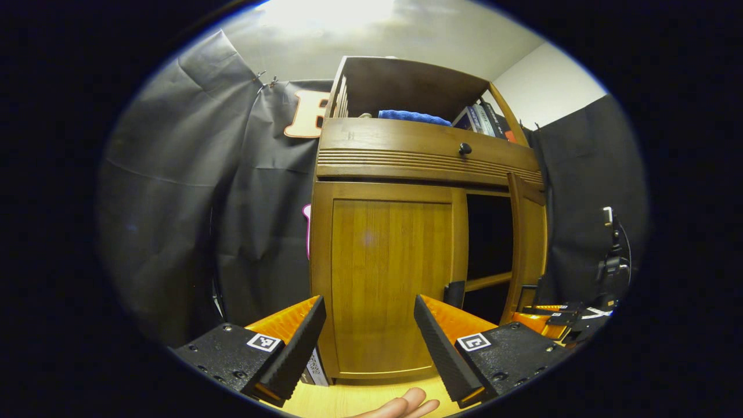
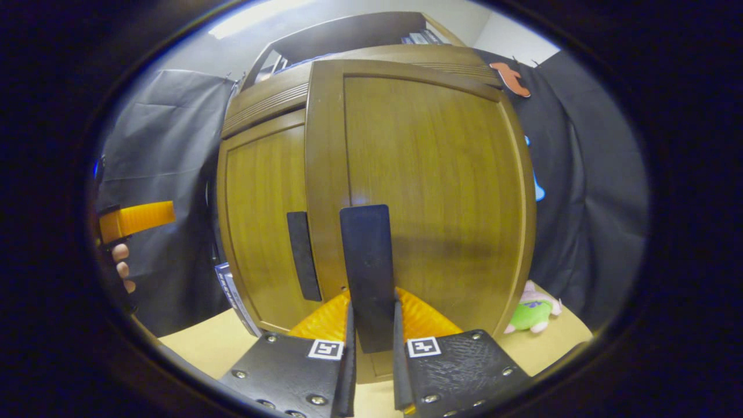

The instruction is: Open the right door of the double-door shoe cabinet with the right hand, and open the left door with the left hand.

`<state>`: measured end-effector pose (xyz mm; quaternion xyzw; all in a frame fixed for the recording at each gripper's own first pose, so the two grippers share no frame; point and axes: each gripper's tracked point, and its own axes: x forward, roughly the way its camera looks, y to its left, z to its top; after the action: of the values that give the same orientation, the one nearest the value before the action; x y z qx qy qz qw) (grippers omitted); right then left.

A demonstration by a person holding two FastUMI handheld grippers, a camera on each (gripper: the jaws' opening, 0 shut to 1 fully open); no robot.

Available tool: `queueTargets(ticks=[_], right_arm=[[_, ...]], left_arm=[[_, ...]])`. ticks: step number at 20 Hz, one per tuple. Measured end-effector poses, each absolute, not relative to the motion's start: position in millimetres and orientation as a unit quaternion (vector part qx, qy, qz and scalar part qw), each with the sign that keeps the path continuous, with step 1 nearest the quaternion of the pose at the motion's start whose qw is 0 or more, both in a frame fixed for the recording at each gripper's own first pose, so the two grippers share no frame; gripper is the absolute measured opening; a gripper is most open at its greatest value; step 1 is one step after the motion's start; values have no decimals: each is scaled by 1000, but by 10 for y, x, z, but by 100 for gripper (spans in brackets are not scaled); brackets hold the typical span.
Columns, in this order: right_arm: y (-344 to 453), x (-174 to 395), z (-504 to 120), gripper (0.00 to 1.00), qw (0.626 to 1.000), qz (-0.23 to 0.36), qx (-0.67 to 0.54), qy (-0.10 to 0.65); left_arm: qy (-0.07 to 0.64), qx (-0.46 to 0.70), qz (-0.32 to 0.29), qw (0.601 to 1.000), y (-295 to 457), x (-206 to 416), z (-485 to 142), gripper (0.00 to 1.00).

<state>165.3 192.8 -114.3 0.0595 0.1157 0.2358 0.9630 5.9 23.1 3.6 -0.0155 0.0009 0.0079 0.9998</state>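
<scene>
One shoe cabinet stands at frame centre in the left gripper view. It has two doors: the left door lies flat and closed, and the right door is swung out at centre right. One round knob sits on the panel above them. Two black handle strips show in the right gripper view: one on the left door, one on the right door. Two grippers show in that view: the right gripper at the bottom and the left gripper at the left edge. One blue cloth lies on the top shelf. One green plush toy lies on the counter at lower right.
</scene>
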Motion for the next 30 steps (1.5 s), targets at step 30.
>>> queueTargets(ticks=[30], right_arm=[[-229,1225,-734,19,998,40,13,51]], left_arm=[[9,9,0,1000,-12,89,-98,92]])
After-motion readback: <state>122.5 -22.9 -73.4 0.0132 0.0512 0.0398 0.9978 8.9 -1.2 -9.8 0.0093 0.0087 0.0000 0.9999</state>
